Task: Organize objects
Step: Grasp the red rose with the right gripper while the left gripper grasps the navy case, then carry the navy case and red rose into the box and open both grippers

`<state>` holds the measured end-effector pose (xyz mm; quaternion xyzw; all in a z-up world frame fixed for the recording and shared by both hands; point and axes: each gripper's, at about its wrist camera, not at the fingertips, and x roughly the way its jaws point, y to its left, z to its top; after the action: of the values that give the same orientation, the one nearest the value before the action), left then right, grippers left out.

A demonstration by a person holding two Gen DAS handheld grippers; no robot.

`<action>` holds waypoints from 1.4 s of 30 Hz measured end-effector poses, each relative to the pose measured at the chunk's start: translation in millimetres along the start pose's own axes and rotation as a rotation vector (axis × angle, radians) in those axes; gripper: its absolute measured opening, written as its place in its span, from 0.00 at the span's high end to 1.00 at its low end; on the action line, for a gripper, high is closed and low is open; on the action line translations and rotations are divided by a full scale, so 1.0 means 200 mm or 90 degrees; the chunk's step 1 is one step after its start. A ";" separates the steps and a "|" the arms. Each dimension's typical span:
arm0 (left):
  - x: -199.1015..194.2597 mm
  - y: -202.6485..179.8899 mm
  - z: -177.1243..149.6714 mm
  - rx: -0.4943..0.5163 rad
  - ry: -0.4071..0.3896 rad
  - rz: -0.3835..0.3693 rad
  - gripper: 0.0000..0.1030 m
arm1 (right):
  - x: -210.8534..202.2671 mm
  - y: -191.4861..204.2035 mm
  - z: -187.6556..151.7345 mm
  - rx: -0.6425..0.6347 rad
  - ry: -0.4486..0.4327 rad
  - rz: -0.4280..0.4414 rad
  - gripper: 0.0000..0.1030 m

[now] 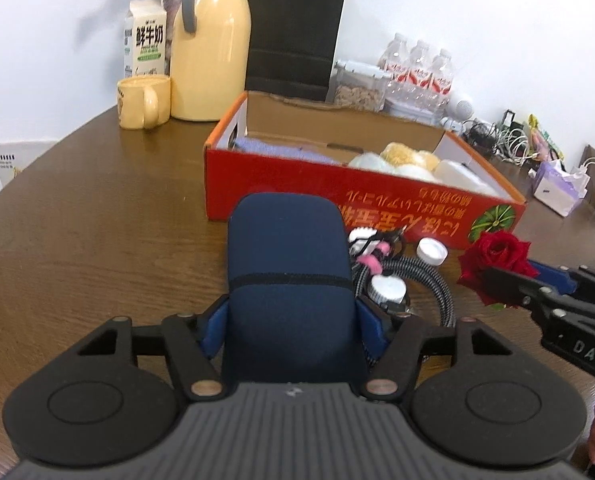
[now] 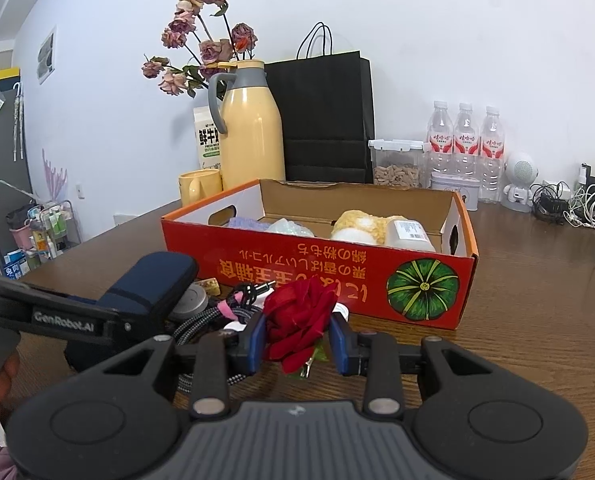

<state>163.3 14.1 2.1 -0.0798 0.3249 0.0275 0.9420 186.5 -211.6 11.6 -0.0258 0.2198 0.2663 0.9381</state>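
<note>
My left gripper (image 1: 293,330) is shut on a navy blue zip case (image 1: 287,264), its blue pads (image 1: 212,330) pressed to both sides; the case stands out forward over the brown table. My right gripper (image 2: 298,342) is shut on a red rose (image 2: 297,316), held low in front of the red cardboard box (image 2: 317,268). In the left wrist view the rose (image 1: 497,254) and the right gripper (image 1: 509,286) are at the right, near the box (image 1: 297,184). The box is open on top and holds a purple cloth (image 1: 273,148), fluffy balls (image 1: 401,158) and a white container (image 2: 411,234).
A braided cable (image 1: 429,280), white caps (image 1: 431,251) and a pink-tagged item (image 1: 371,258) lie in front of the box. Behind it stand a yellow jug (image 1: 213,52), a mug (image 1: 143,102), a milk carton (image 1: 145,38), a black paper bag (image 1: 293,28), water bottles (image 1: 419,68) and tangled chargers (image 1: 505,140).
</note>
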 end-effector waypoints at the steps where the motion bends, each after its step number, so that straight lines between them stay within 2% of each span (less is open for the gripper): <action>1: -0.01 0.00 0.01 0.002 -0.004 -0.002 0.36 | 0.00 0.00 0.00 -0.001 -0.001 0.001 0.68; 9: -0.07 0.00 0.15 0.023 -0.033 -0.013 0.36 | 0.00 0.01 0.09 -0.015 -0.026 0.003 0.68; 16: -0.05 -0.08 0.40 0.047 -0.085 -0.034 0.36 | 0.09 0.01 0.27 -0.030 -0.069 0.001 0.68; 21: 0.05 -0.11 0.58 0.039 -0.105 -0.036 0.36 | 0.23 -0.01 0.44 -0.033 -0.082 -0.012 0.68; 27: 0.26 -0.13 0.71 0.023 -0.104 -0.014 0.36 | 0.51 -0.04 0.56 -0.015 -0.059 -0.020 0.68; 32: 0.48 -0.13 0.75 0.005 -0.096 0.031 0.36 | 0.73 -0.08 0.57 0.004 -0.040 -0.043 0.68; 36: 0.61 -0.12 0.71 0.002 -0.079 0.045 0.36 | 0.81 -0.14 0.52 0.023 -0.013 -0.047 0.68; 42: 0.64 -0.09 0.67 0.017 -0.061 0.045 0.36 | 0.83 -0.15 0.49 0.026 0.007 -0.043 0.68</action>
<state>348.0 19.6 29.9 -0.0542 0.2825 0.0603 0.9558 367.0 -139.6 26.2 -0.0157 0.2293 0.2295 0.9458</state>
